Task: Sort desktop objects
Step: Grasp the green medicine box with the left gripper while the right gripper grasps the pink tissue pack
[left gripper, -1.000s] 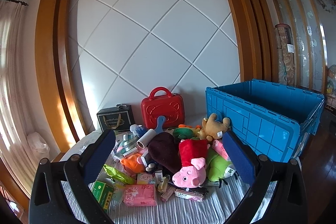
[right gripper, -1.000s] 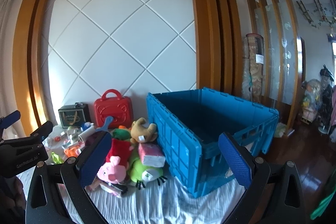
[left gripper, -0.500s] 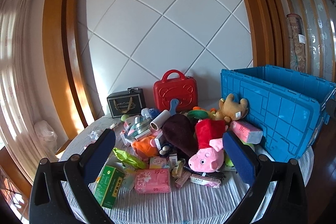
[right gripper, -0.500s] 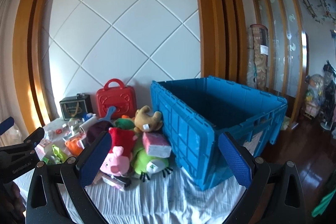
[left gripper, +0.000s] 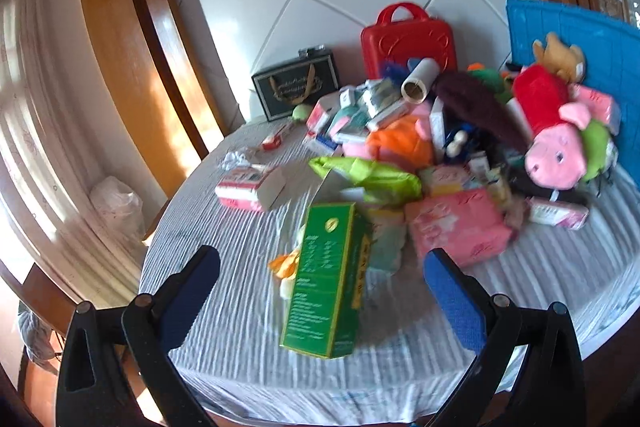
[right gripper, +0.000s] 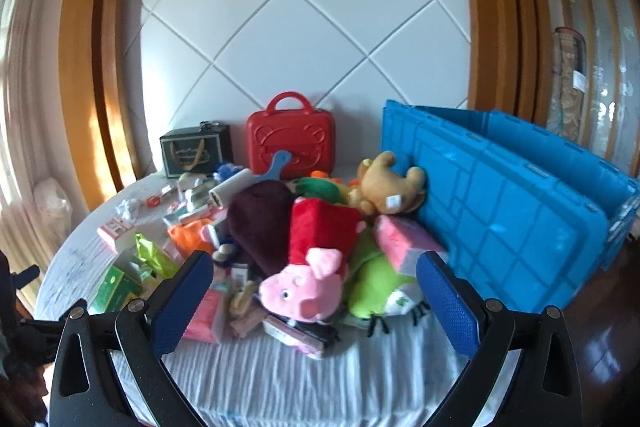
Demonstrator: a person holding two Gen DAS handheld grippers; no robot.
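A heap of toys, boxes and packets lies on a white-clothed table [left gripper: 240, 251]. My left gripper [left gripper: 322, 291] is open and empty, its jaws either side of a green carton [left gripper: 328, 279] lying at the near edge of the heap. My right gripper [right gripper: 312, 291] is open and empty, hovering in front of a pink pig plush [right gripper: 308, 287] in a red dress. A pink packet [left gripper: 460, 227], a green wrapper [left gripper: 372, 175], a brown bear plush [right gripper: 388, 187] and a dark maroon cloth [right gripper: 260, 223] lie in the pile.
A large blue crate [right gripper: 500, 203] stands at the right of the table. A red toy case [right gripper: 290, 137] and a dark gift box [right gripper: 196, 149] stand against the white tiled wall. The table edge is close below both grippers. A curtain hangs at the left.
Both grippers have moved forward and down toward the table. The left one has swung left onto the green carton; the right one has closed in on the pig plush. Both stay open.
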